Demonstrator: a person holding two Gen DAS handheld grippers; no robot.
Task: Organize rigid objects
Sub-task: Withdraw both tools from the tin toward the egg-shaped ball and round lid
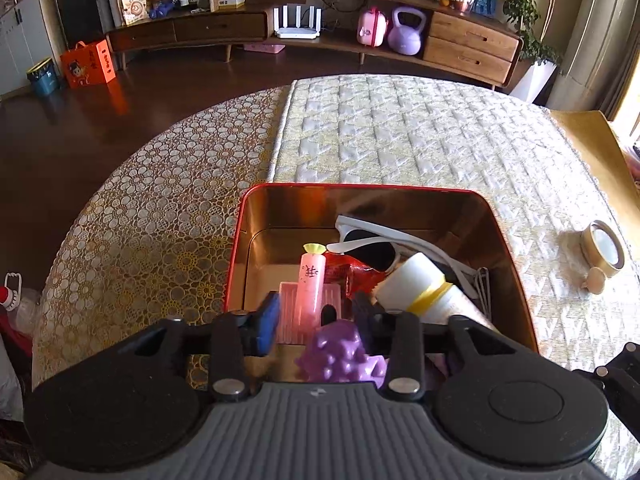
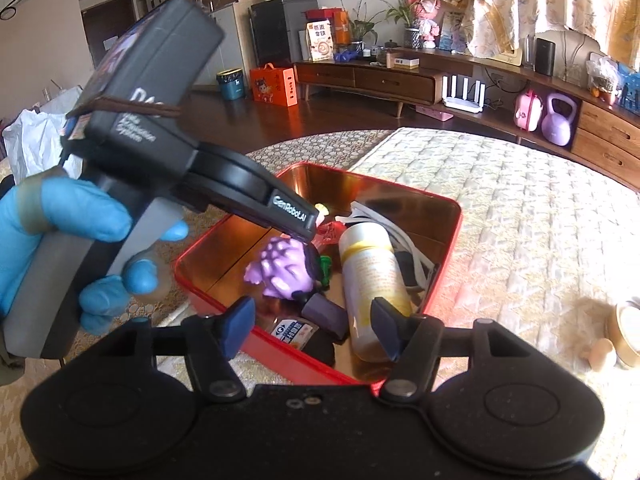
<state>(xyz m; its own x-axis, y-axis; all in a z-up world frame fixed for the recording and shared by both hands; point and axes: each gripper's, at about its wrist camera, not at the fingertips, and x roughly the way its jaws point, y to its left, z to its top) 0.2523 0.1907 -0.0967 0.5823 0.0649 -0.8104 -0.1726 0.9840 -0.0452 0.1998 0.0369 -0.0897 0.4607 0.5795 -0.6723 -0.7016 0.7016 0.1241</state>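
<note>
A red tin box (image 1: 360, 188) with a shiny gold inside stands on the table. In it lie a white bottle (image 1: 424, 288) with a yellow band, a pink tube (image 1: 310, 284), white sunglasses (image 1: 372, 244) and a knobbly purple toy (image 1: 340, 356). My left gripper (image 1: 316, 318) hangs open just above the purple toy (image 2: 280, 268), and its pads do not touch it. A hand in a blue glove (image 2: 60, 216) holds that gripper. My right gripper (image 2: 312, 326) is open and empty over the box's near rim (image 2: 280, 350), above the bottle (image 2: 372, 276) and a small labelled jar (image 2: 294, 332).
A tape roll (image 1: 604, 248) and a small beige piece (image 1: 596, 280) lie on the quilted mat (image 1: 400, 132) right of the box. A lace cloth (image 1: 160, 220) covers the round table's left part. A low wooden cabinet (image 1: 468, 40) runs along the far wall.
</note>
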